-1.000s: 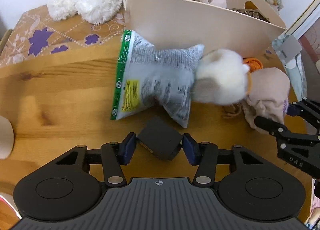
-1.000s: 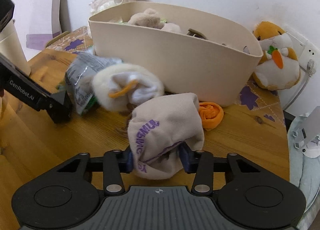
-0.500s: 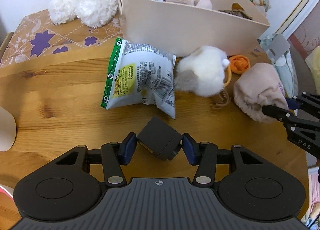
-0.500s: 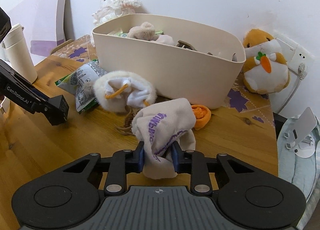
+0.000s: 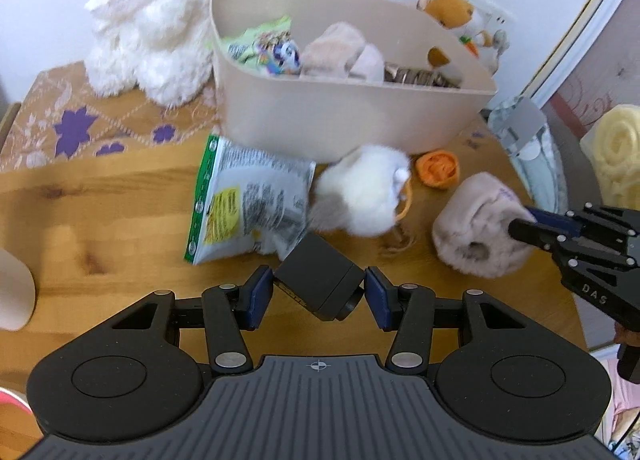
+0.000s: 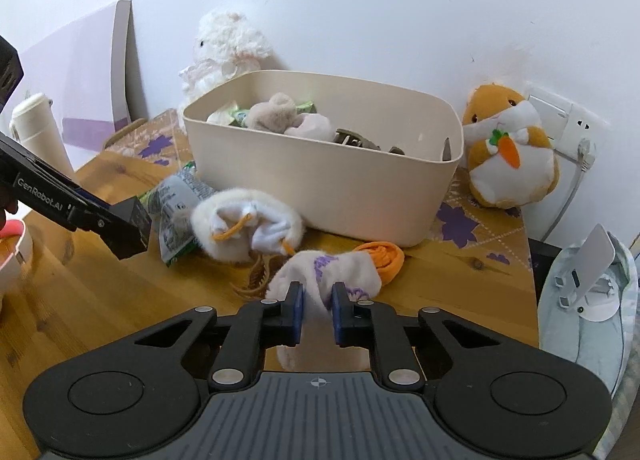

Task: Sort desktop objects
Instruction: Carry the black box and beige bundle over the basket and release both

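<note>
I'm seeing the right claw pinching down on the sock: its jaws have just been closing, and the beige sock w/ purple print is now squeezed thin between the blue pads, the toe end bunching out at 12 o'clock of the claw and a tail hanging under it. Compared w/ a sec ago, the sock is coming up off the desk and the bin is sitting lower and farther in the right view, so both hands are rising. I'm reading that as pickup done; next is prob the carry to the bin.

The left claw is gripping the black box, same half-wide spread as before, box cocked corner-up between the pads, clear of the desk. In the left view the bin's inside is opening up more than earlier: snack packs, a plush and a brown item already in there.

Still on the desk: chip bag at 11 o'clock of the left claw, fuzzy white pouch touching its right edge, orange ball just beside the bin wall at 1 o'clock.

Pose: both claws are pointing steeply down and fwd toward the bin, left one steeper; the right is reaching in from 3 o'clock in the left view. The hands themselves are mostly out of frame.
</note>
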A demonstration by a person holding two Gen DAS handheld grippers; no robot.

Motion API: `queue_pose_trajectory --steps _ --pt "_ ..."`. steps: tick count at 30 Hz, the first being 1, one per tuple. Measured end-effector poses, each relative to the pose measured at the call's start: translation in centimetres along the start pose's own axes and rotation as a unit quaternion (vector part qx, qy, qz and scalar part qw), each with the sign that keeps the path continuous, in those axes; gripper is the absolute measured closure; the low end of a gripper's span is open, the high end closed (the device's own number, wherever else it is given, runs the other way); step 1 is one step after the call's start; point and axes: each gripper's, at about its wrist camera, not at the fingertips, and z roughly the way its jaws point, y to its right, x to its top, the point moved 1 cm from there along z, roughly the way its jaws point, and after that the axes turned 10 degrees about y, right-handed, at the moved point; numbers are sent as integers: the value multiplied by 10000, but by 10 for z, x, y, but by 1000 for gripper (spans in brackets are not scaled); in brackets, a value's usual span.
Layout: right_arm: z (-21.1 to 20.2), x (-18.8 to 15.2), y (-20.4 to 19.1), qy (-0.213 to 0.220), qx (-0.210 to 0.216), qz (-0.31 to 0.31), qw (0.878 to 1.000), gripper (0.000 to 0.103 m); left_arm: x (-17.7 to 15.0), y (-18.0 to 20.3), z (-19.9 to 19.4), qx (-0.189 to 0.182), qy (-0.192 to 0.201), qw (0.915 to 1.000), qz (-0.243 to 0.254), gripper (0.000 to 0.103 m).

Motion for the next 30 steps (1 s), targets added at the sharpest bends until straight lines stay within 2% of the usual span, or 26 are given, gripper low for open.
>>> queue_pose_trajectory --steps 16,22,30 --pt "-4 0 3 -60 -23 312 9995 97 5 -3 -3 21 55 9999 -105 52" --pt "-14 12 8 83 -6 435 9990 98 11 -2 -7 -51 157 9998 -134 52" --pt "-28 39 21 300 -50 553 9980 98 36 5 -19 -228 457 9986 -165 52"
